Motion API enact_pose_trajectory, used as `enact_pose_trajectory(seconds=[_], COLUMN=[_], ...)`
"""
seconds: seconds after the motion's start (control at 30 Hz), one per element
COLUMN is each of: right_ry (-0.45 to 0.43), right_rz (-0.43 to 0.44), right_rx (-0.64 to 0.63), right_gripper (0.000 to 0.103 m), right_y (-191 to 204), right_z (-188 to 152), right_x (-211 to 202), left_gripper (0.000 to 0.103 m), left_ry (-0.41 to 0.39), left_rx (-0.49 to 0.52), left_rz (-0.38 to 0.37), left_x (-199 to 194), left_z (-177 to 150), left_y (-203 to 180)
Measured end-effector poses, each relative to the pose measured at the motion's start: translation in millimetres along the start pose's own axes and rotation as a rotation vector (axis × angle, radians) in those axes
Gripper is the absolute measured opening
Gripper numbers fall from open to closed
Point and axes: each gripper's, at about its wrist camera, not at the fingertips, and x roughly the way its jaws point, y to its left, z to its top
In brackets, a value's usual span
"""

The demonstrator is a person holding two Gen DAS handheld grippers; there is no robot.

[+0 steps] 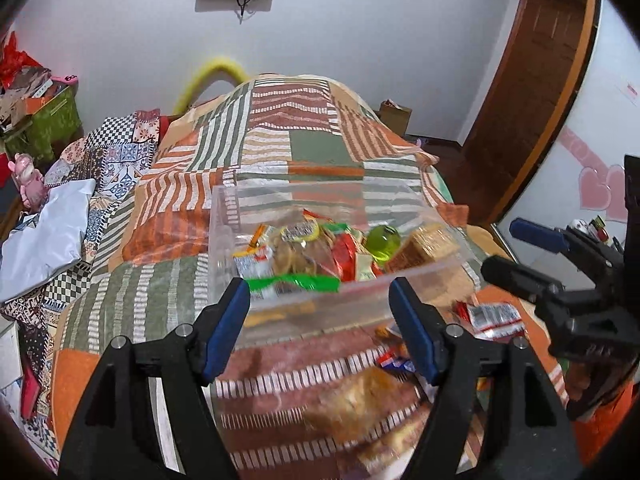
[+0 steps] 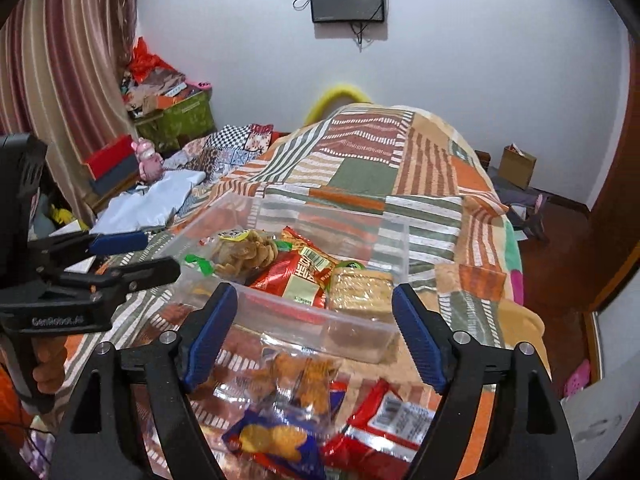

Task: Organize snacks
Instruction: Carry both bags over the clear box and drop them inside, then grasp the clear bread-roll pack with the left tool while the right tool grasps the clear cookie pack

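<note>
On patchwork quilt (image 1: pixel 312 148), clear bin (image 1: pixel 224 216).

Right gripper (image 2: pixel 312 334), black with blue pads, jaws apart and empty, above loose snack packets (image 2: pixel 280 412) on a striped patchwork blanket (image 2: pixel 360 168). Beyond, a clear plastic bin (image 2: pixel 360 334) holding red packets, biscuits, crackers. At left, the left gripper (image 2: pixel 132 254), likewise parted.

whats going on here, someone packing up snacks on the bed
Yes. A person holds a two-finger gripper in each hand over a patchwork bedspread. A clear plastic bin on it is already part full of wrapped snacks. The left gripper and right gripper are both open and empty. A blue biscuit pack and red packet lie loose before the bin.
</note>
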Motion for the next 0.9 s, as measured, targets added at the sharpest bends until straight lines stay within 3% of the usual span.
enact_pose_trajectory(seconds=[0.7,0.9], right_ry=[0.074,0.122], right_rz=[0.043,0.081], right_rx=[0.069,0.121], right_gripper=[0.078,0.078], right_y=[-2,-3], right_z=[-57,-61], right_x=[-6,16], left_gripper=[0.073,0.054], left_ry=[0.126,0.135], left_rx=[0.040,0.056], left_rz=[-0.014,-0.009], left_x=[26,37], left_z=[-71,-79], left_y=[-27,-25])
